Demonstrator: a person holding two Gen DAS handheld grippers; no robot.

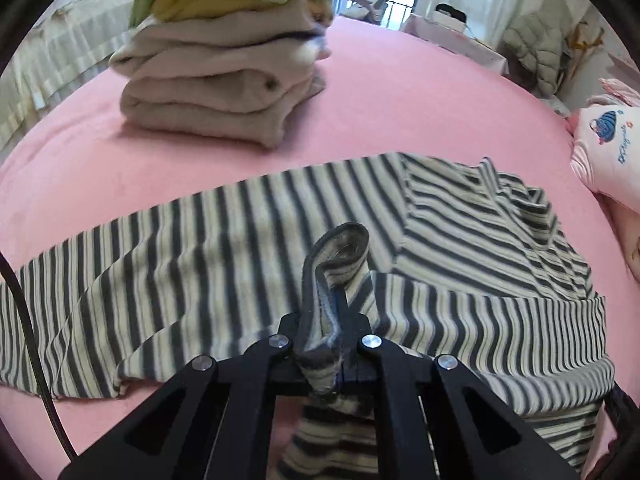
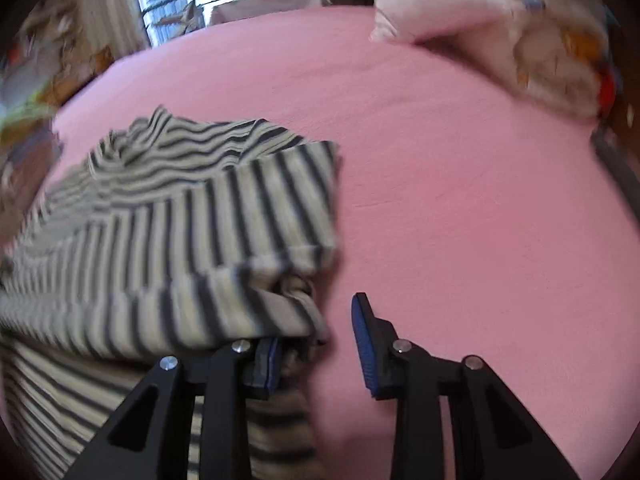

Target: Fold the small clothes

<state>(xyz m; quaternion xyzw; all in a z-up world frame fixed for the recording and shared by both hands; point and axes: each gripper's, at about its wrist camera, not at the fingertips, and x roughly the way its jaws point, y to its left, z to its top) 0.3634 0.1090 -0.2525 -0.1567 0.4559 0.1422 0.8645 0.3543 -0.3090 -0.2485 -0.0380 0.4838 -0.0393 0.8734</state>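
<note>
A bunched edge of the striped garment (image 1: 280,264), spread on the pink bed (image 1: 400,112), is clamped in the left gripper (image 1: 332,344). The right gripper (image 2: 320,344) stands part open at the right hem, gripping nothing. A second pinch is judged necessary before folding.

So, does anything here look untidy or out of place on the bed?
Yes. The striped garment is not flat: its far end is bunched into wrinkles, and a rolled edge is pinched in the left tool. The folded stack leans a little, with its green top piece overhanging.
</note>
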